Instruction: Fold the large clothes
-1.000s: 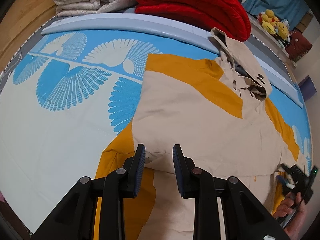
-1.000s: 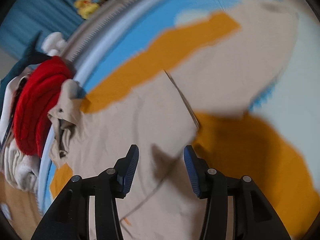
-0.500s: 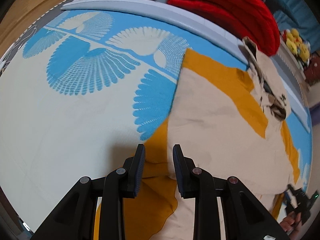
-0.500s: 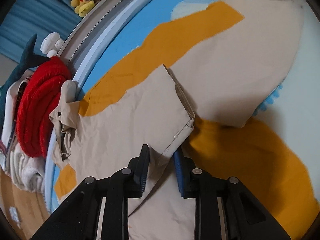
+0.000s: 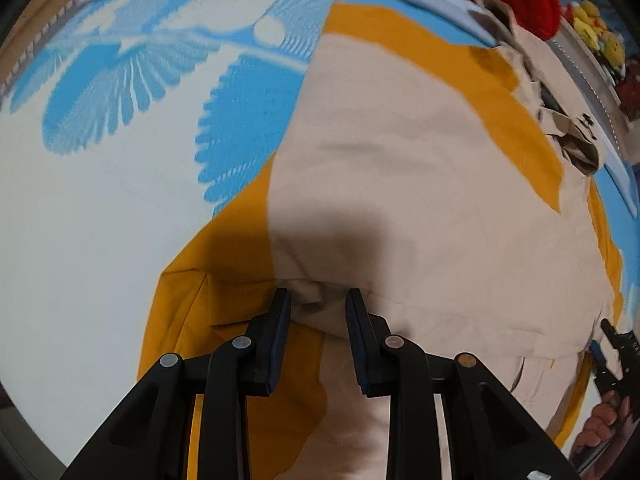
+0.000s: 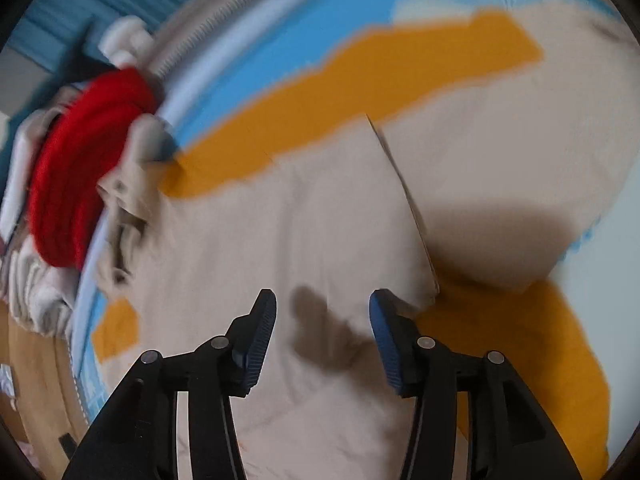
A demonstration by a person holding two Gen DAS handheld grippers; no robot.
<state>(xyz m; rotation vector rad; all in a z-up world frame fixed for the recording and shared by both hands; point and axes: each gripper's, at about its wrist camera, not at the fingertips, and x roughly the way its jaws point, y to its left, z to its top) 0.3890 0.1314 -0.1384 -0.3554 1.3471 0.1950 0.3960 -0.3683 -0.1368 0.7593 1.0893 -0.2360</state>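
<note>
Moved: right gripper [image 6: 322, 305] had spread its fingers wide since half a second earlier, when they were nearly closed at the sleeve's fold; it hung above the cloth, gripping nothing.
Left gripper [image 5: 317, 301]: fingers part-way apart, a bunched fold of beige cloth between the tips; whether they pinched it could not be told.
Garment: one beige-and-mustard hooded jacket [image 5: 420, 208] lay spread on the blue-and-white fan-patterned bed sheet [image 5: 100, 200], hood toward the far right edge, one sleeve [image 6: 320, 208] folded across the body.
Hidden: near hem cut off behind both grippers; right view badly blurred.
Far edge: one red blanket [image 6: 80, 176]; yellow plush toys [image 5: 600, 28], count unclear.
Person's right hand [image 5: 604, 424]: seen only partly, at the right rim.
</note>
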